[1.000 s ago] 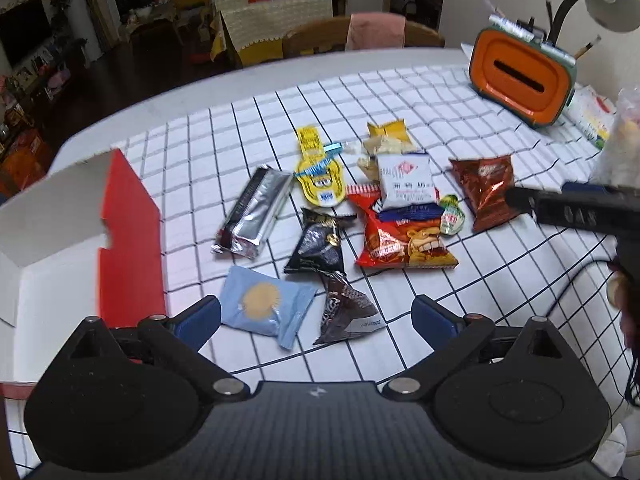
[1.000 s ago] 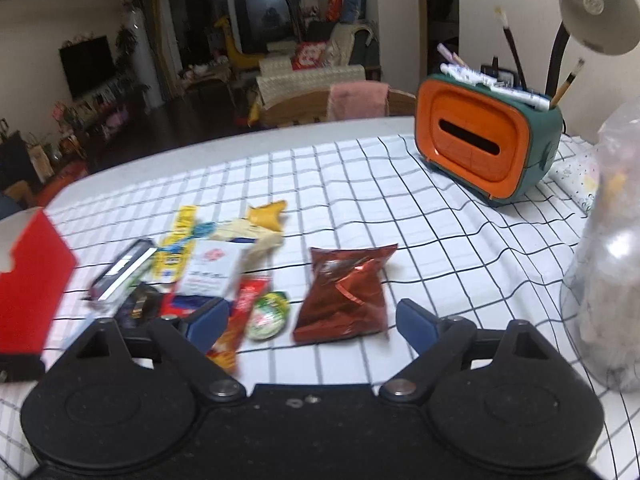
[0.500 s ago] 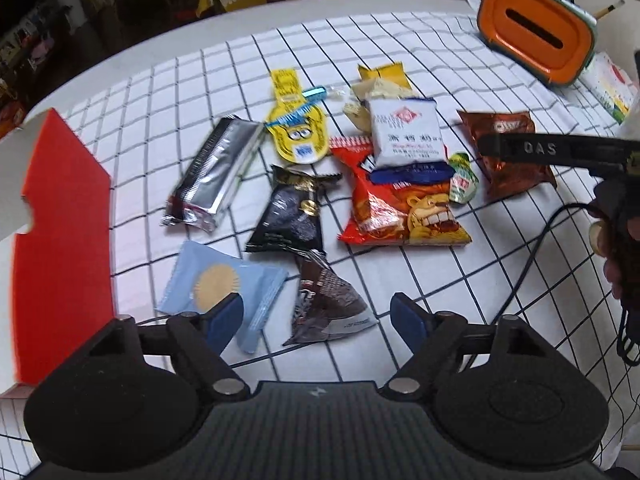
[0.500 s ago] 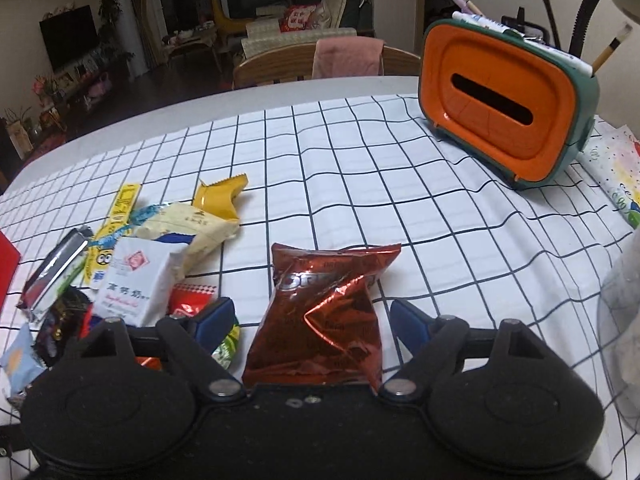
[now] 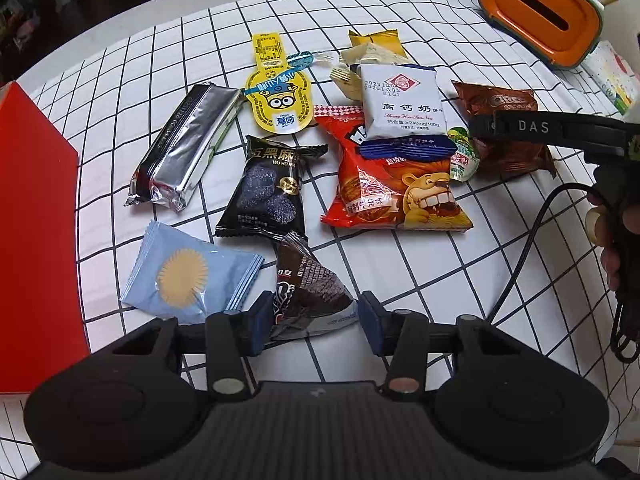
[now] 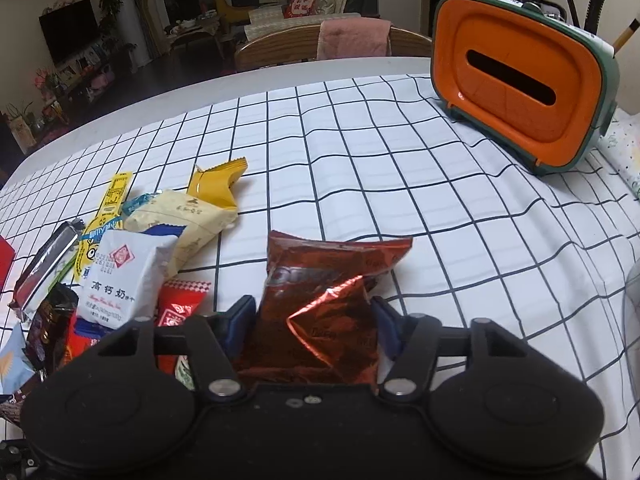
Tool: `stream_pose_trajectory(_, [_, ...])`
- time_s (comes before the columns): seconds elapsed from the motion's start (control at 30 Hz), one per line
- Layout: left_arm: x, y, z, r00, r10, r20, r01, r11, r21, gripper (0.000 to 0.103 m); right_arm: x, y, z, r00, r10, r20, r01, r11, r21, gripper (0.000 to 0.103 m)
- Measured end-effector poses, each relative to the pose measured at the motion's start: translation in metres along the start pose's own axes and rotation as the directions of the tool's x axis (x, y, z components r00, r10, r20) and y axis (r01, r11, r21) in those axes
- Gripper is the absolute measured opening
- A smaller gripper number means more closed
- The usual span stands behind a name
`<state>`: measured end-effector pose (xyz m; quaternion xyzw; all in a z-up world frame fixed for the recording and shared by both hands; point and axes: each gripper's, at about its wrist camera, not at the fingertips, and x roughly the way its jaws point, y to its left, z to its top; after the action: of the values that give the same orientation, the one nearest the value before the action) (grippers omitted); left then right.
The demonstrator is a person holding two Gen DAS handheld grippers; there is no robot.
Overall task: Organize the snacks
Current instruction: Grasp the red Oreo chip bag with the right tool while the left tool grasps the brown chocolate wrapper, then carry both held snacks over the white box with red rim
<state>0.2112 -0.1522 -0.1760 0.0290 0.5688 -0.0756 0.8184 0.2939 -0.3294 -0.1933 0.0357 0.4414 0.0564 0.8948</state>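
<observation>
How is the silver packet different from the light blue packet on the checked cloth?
The silver packet is long, shiny and thick like a block; the light blue packet is squarish, matte and flat. The silver packet shows only small print on its side; the light blue packet has a golden round picture. Both lie sealed on the checked cloth, near the red box.

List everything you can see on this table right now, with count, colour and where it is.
Brown foil packet: 1, reddish brown, between the right fingers
Dark chocolate packet: 1, dark brown, between the left fingers
Blue packet: 1, light blue, left of it
Black packet: 1, black, centre
Silver bar: 1, silver, left
Lion bag: 1, red, centre
White packet: 1, white, atop lion bag
Red box: 1, red, left edge
Tissue holder: 1, orange, far right
Left gripper: 1, black
Right gripper: 1, black
</observation>
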Motion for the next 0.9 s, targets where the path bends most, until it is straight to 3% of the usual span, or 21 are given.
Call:
stream_pose_trajectory(0.17, [0.000, 0.001, 0.000, 1.000, -0.011, 0.003, 0.011, 1.000, -0.019, 0.040, -0.003, -0.003, -0.001, 0.999, 0.030, 0.018, -0.030, 1.000, 0.006, 0.048])
stream_pose_trajectory(0.43, [-0.005, 0.004, -0.003, 0.999, -0.032, 0.010, 0.032, 0.999, -0.042, 0.035, -0.019, -0.009, -0.007, 0.999, 0.027, 0.035, -0.028, 0.999, 0.037, 0.045])
stream_pose_trajectory(0.9, [-0.027, 0.025, -0.017, 0.996, -0.072, 0.043, 0.075, 0.996, -0.051, 0.034, -0.089, 0.002, -0.025, 0.995, 0.066, 0.070, -0.072, 0.994, 0.077, 0.042])
